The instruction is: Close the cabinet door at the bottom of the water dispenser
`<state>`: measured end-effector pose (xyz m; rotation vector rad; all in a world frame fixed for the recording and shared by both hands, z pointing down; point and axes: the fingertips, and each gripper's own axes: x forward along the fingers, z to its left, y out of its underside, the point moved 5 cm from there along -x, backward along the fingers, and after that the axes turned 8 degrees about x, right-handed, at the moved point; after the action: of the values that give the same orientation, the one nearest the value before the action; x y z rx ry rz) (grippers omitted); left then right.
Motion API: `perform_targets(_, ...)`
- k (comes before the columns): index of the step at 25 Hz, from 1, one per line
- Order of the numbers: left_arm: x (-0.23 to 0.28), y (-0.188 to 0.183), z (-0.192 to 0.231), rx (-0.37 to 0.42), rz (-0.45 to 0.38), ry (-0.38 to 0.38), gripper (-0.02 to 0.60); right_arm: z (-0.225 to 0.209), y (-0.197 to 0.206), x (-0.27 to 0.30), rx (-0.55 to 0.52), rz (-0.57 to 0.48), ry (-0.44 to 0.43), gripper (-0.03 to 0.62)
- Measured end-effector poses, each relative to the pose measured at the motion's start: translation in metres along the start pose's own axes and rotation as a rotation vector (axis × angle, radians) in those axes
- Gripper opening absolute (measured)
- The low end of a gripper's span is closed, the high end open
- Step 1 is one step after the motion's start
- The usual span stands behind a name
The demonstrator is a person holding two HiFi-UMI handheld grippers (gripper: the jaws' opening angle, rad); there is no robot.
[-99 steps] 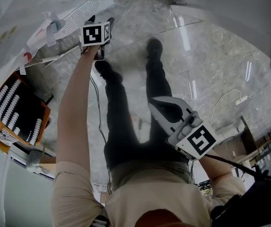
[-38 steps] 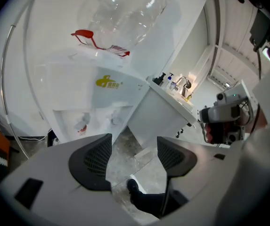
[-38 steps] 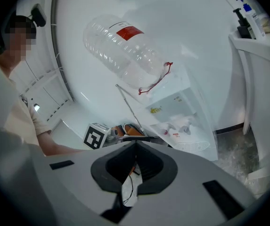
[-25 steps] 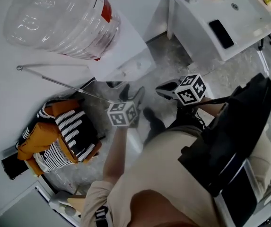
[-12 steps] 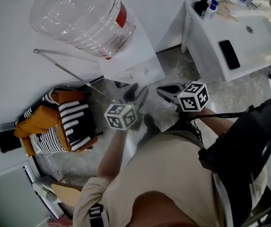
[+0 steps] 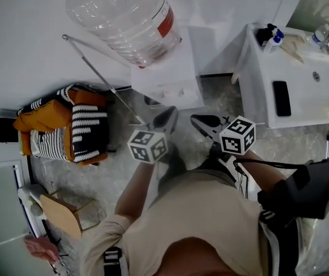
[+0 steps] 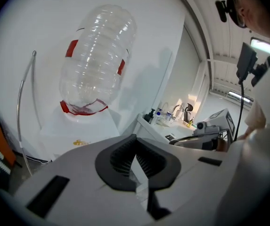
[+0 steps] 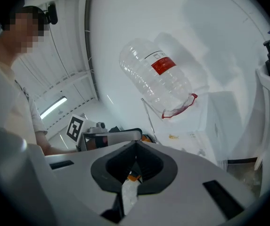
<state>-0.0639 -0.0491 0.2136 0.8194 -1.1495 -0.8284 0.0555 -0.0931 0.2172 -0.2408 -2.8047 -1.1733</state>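
The white water dispenser (image 6: 167, 76) stands against the wall with a big clear bottle (image 6: 124, 16) on top. From above its lower front is hidden, so the cabinet door cannot be seen. My left gripper (image 6: 165, 119) hangs in front of the dispenser, apart from it. Its jaws have just been closing and now stand shut with nothing between them (image 7: 135, 138). My right gripper (image 6: 201, 119) is beside it to the right, also shut and empty (image 8: 135, 144). Both gripper views look up at the bottle (image 7: 99, 65) (image 8: 156, 79).
A white sink cabinet (image 6: 256, 91) stands right of the dispenser, with a phone (image 6: 281, 98) and bottles (image 6: 270, 36) on it. A thin metal rod (image 6: 101, 79) leans at the left over a pile of orange and striped clothing (image 6: 66, 125). A cardboard box (image 6: 66, 214) lies at lower left.
Four seconds ago the person was bent low with the left arm stretched out; now they stand upright. Over the last second both grippers rose, and the dispenser slid right in the head view.
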Motion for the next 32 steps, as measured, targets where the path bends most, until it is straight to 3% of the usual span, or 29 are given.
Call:
perform_targets(4,-0.009,0.01,-0.011,0.046,0.025,-0.024,-0.009,0.001,0.004,-0.005,-0.028,0.027,-0.013,0.014)
perform_targets(7,-0.018,0.017,-0.008,0.036,0.037,-0.026,-0.011,0.013,-0.002,-0.004,-0.1,0.012,-0.02,0.014)
perform_targets(13,-0.048,0.015,0.006,0.022,-0.022,-0.035,-0.01,0.052,-0.013,0.003,-0.189,-0.05,-0.016,0.014)
perform_targets(19,-0.102,0.03,0.015,0.032,-0.048,-0.023,-0.009,0.099,0.014,0.032,-0.17,-0.039,-0.05,0.014)
perform_targets(25,-0.162,0.039,0.042,0.0,-0.117,-0.055,-0.011,0.144,0.041,0.067,-0.214,-0.023,-0.02,0.014)
perform_targets(32,-0.222,0.05,0.048,0.056,-0.173,-0.019,-0.011,0.193,0.069,0.086,-0.248,-0.058,0.017,0.014)
